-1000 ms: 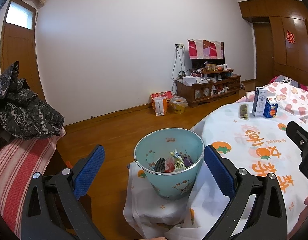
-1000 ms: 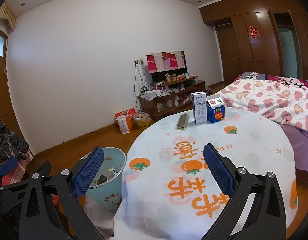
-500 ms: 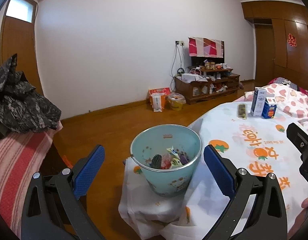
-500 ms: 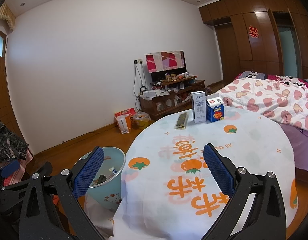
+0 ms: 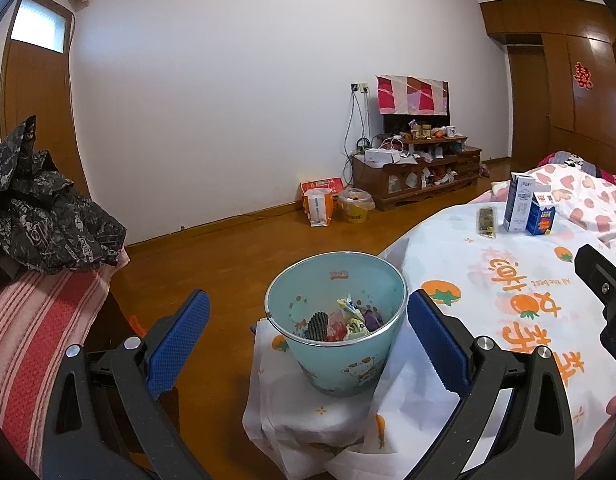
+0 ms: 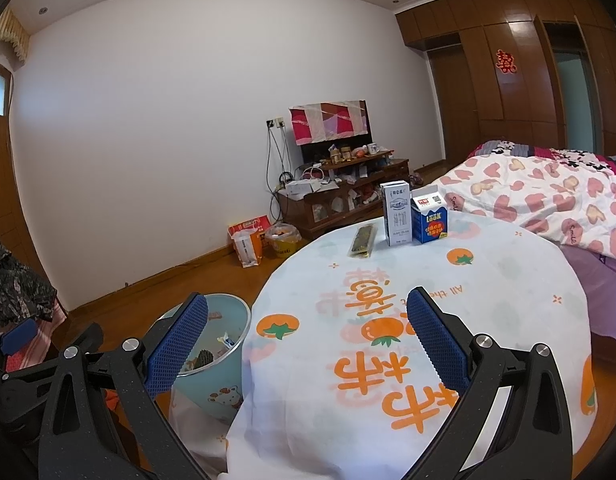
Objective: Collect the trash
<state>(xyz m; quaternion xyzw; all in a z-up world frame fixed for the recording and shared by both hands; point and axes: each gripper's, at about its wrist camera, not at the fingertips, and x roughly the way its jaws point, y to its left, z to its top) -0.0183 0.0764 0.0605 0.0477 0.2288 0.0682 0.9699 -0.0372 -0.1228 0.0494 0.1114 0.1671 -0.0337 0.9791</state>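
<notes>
While both grippers, left [image 5: 306,342] and right [image 6: 308,340], gape empty, reach for tall carton [image 6: 396,214] risks toppling neighbour box [image 6: 429,220].

Open left tool [image 5: 308,336], trash-filled bin [image 5: 339,344], table [image 5: 507,280]

Evenly bright; sharp; fisheye bends dark corners

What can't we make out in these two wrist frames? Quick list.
- Bin contents: left wrist view shows only the top layer of wrappers; the wall hides the rest.
- Bin in right wrist view: partly behind a gripper finger and the tablecloth.
- Flat dark packet: print too small.
- Cartons' far sides: hidden.
</notes>
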